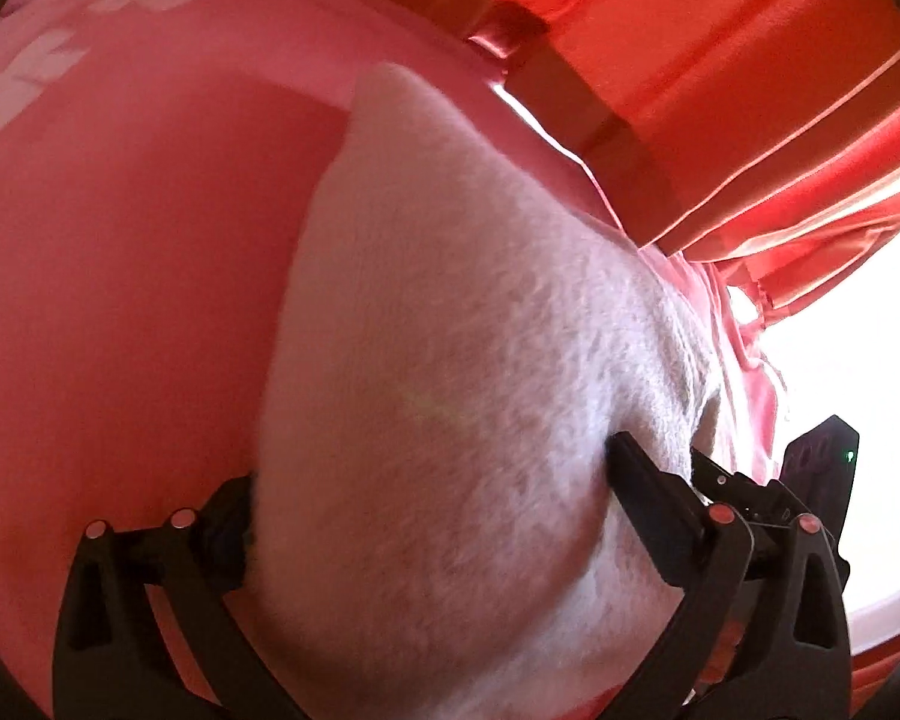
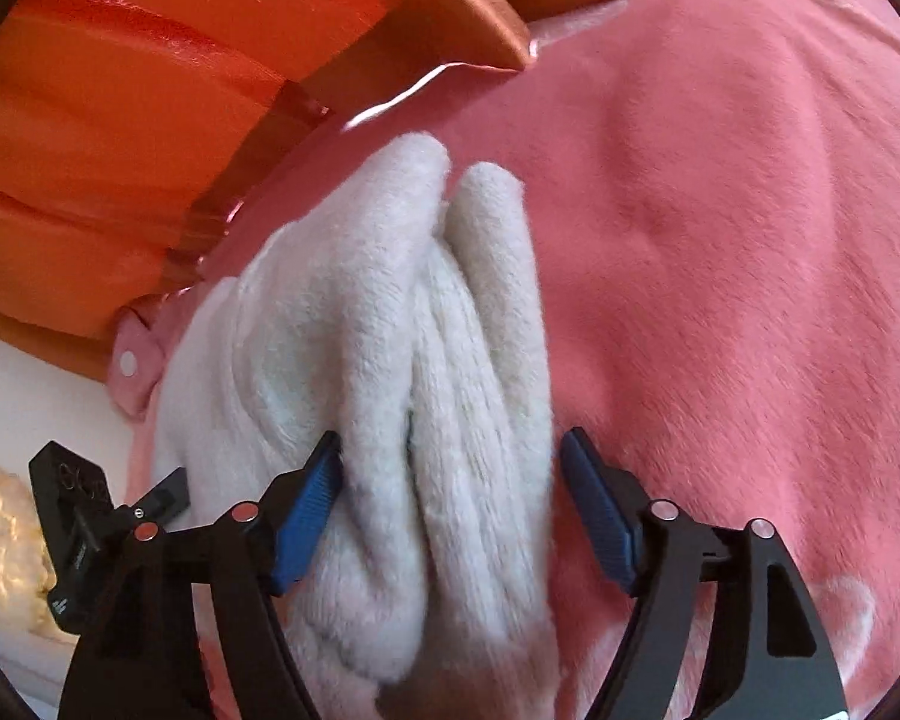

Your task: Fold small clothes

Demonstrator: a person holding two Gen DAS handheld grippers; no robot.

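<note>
A white fuzzy knit garment (image 1: 450, 372) lies on a pink fleece blanket (image 1: 126, 276). In the left wrist view it fills the gap between my left gripper's (image 1: 432, 480) black fingers, which stand wide apart on either side of it. In the right wrist view the same garment (image 2: 390, 360) lies bunched in long folds between my right gripper's (image 2: 450, 468) blue-padded fingers (image 2: 594, 504), which are spread open around it. The other gripper (image 2: 90, 516) shows at the lower left of that view, beside the garment's edge.
An orange wooden bed frame (image 2: 150, 120) and red curtains (image 1: 750, 120) run along the far edge of the blanket. A pink snap tab (image 2: 132, 360) lies by the garment. A cream fluffy item (image 2: 0, 546) sits on a white surface at the left.
</note>
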